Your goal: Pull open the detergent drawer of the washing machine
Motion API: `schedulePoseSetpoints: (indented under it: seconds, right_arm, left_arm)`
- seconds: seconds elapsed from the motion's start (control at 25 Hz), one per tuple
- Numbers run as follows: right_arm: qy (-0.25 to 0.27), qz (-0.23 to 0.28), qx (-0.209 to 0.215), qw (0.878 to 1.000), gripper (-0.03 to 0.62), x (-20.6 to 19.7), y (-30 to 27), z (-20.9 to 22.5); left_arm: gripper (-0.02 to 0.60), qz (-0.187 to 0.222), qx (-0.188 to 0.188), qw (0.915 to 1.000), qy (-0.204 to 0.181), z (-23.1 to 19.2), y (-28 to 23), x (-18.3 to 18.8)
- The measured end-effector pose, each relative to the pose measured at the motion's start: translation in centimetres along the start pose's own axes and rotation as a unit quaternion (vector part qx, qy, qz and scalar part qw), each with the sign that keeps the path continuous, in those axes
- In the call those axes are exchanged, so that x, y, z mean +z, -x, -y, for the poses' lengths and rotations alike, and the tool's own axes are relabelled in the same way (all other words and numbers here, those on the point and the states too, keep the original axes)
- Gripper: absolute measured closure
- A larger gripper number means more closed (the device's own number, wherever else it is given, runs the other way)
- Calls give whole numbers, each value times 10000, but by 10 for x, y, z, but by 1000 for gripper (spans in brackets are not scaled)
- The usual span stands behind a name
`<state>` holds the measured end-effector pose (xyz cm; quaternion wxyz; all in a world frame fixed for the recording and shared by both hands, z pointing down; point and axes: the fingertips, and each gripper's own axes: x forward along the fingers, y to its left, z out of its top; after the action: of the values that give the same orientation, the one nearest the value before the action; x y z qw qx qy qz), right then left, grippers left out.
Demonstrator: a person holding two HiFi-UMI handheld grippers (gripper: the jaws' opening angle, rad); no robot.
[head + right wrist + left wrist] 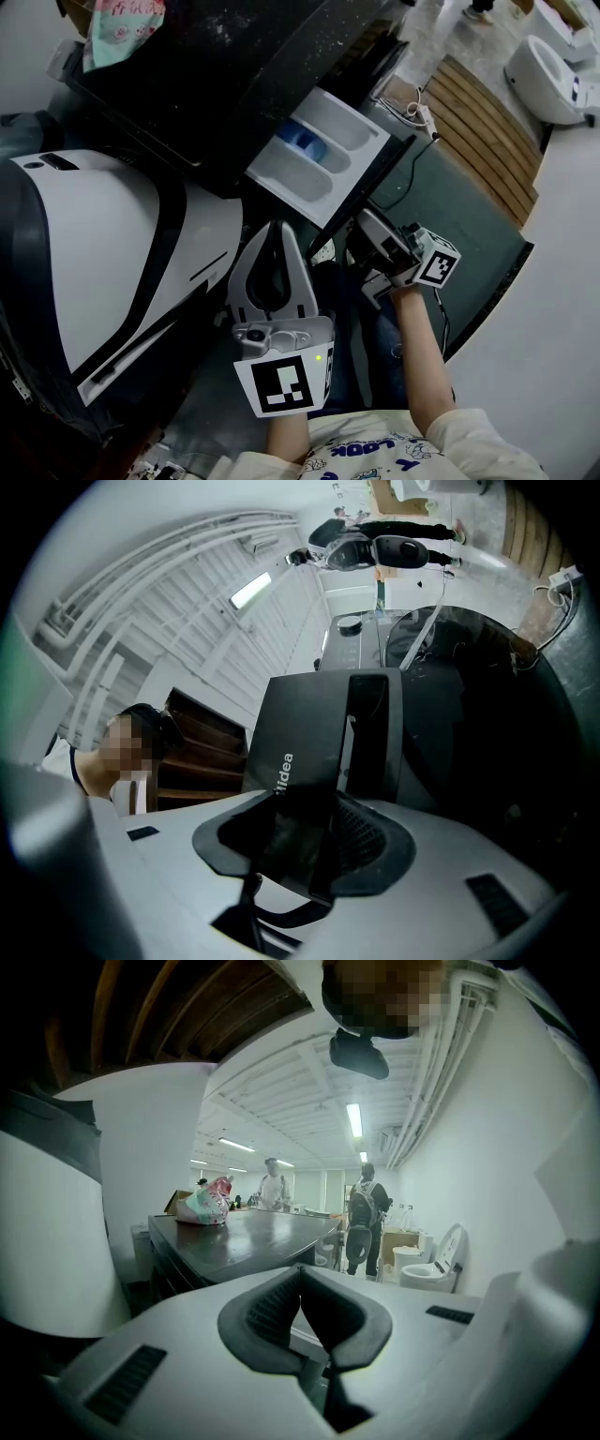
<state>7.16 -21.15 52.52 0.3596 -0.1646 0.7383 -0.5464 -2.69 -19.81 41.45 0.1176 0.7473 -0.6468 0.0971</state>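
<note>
1. Head view, room: a dark speckled tabletop [216, 84] fills the upper middle. Beyond it lie a dark floor mat [459, 216], a strip of wooden slats [487, 131] and pale floor. A white-and-black appliance [94, 244] stands at the left.
2. Head view, counts: 1 detergent drawer [323, 155], white with a blue insert, stands pulled well out from under the tabletop. There are also 1 white toilet [553, 66] at the upper right, 1 pink bag [122, 23] on the tabletop, and 2 tools, each with 1 marker cube.
3. Head view, pose: the left tool [278, 230] points up the picture between the white appliance and the drawer, near the drawer. The right tool [370, 232] reaches to the drawer's near end, with a bare forearm [422, 347] behind it.
4. Left gripper view: the tabletop runs away under a white ceiling with strip lights. The bag sits at the tabletop's far end, 2 people [366, 1213] stand beyond it, and the toilet is at the right. The left tool's jaws meet tip to tip with nothing between them.
5. Right gripper view: the right tool's jaws stand wide, clamped on the drawer's dark front panel [309, 733], which bears "Midea" lettering. The washing machine [366, 635] shows behind, with its dark round door [469, 724] to the right.
</note>
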Motion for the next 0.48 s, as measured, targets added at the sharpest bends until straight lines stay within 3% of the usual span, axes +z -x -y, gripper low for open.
schedulePoseSetpoints:
  seconds: [0.12,0.28,0.48]
  right_arm:
    - [13,-21,-32,10000,395,0,1,0]
    - [-9,14,8,10000,395,1,6,-1]
    - [-21,24,-13,10000,395,1,10,0]
  left_arm:
    - [568,-80,67,9998,162,0,-2,-2]
    - [568,-10,-48,10000,2,3,-5,0]
    - [568,-87,36,9998,175,0,-7,-3]
